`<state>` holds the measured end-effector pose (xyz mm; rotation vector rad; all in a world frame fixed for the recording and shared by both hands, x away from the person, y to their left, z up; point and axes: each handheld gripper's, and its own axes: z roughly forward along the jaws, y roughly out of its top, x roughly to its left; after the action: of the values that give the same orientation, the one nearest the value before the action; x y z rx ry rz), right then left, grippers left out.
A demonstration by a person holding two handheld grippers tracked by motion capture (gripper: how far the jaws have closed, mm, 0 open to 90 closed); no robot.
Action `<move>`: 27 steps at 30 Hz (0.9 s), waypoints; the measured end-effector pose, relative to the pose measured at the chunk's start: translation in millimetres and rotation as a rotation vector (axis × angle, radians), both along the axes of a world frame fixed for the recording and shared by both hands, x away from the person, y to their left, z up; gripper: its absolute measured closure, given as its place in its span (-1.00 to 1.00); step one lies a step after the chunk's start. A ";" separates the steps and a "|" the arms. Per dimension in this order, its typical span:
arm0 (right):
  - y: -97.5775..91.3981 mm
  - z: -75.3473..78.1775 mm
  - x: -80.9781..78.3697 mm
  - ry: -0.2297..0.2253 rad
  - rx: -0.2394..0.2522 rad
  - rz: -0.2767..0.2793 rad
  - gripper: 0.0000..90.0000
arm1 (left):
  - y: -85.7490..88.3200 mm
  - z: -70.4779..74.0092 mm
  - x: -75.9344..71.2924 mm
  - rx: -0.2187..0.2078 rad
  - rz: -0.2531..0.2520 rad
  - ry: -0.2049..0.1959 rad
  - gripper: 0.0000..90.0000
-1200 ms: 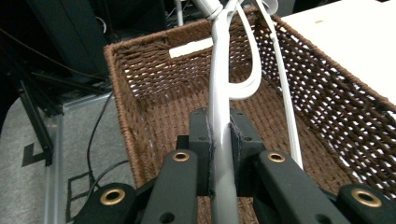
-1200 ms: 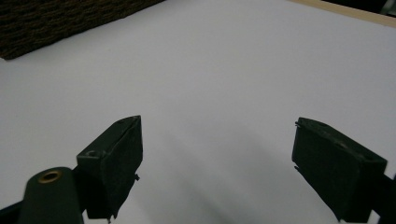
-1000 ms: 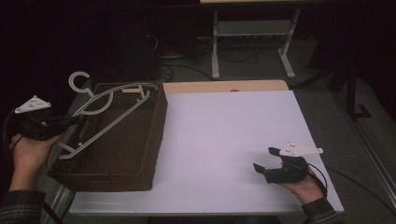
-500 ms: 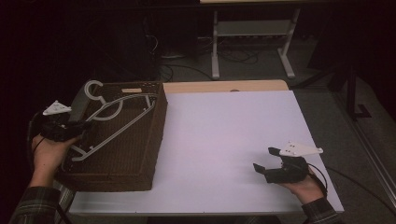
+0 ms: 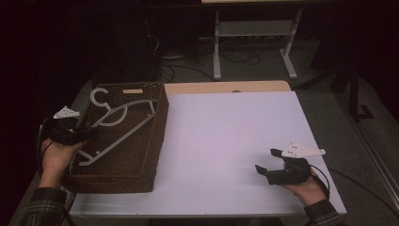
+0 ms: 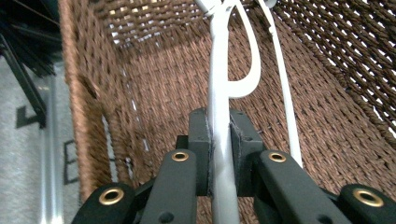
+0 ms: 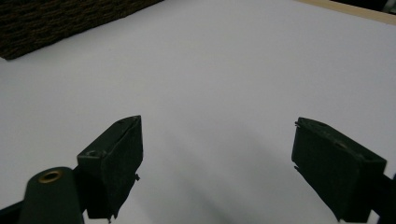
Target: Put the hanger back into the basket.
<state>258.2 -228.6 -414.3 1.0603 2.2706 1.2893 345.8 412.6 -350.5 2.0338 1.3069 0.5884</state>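
High view looks down on a smooth white rectangular tabletop (image 5: pixel 226 141) with a pale wooden strip along its far edge, and at its left end sits a dark brown woven wicker basket (image 5: pixel 141 155), rectangular, with coarse plaited walls. Lying slantwise across the basket's open top is a white plastic clothes hanger (image 5: pixel 120 127), slender and glossy, its round hook (image 5: pixel 99 95) near the far left corner of the basket and its long bar running toward the near left corner. The left gripper (image 5: pixel 82 134), black with a grey three-cornered plate on top, is held in a hand at the basket's left rim and points inward over it. Left gripper view shows its two black pads clamped tight on a flat white arm of the hanger (image 6: pixel 219 140), with the rough brown weave of the basket floor (image 6: pixel 154 93) beneath. The right gripper (image 5: pixel 267 165) rests in a hand at the near right of the table, well apart from the basket, pointing left and level. Right gripper view shows its blocky black jaws spread wide over bare white table (image 7: pixel 210 70), holding nothing.
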 end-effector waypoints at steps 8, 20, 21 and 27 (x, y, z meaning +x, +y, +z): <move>1.5 0.4 -0.6 -0.002 -0.003 0.001 -0.65 | -2.8 -3.4 2.1 0.031 -0.007 0.040 0.74; 0.1 1.6 -0.6 -0.005 0.006 -0.004 -0.65 | -2.0 -0.9 0.0 -0.049 -0.030 0.012 0.45; 0.2 1.7 -0.5 -0.004 0.006 -0.004 -0.65 | -2.4 -0.4 -0.1 -0.062 -0.036 0.009 0.33; -0.4 2.4 -0.9 -0.005 0.010 -0.004 -0.65 | -13.3 9.6 -4.4 -0.117 -0.085 -0.021 -0.18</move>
<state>257.3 -229.0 -411.9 1.0632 2.2592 1.3011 341.4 399.4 -340.9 1.9720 1.2080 0.4819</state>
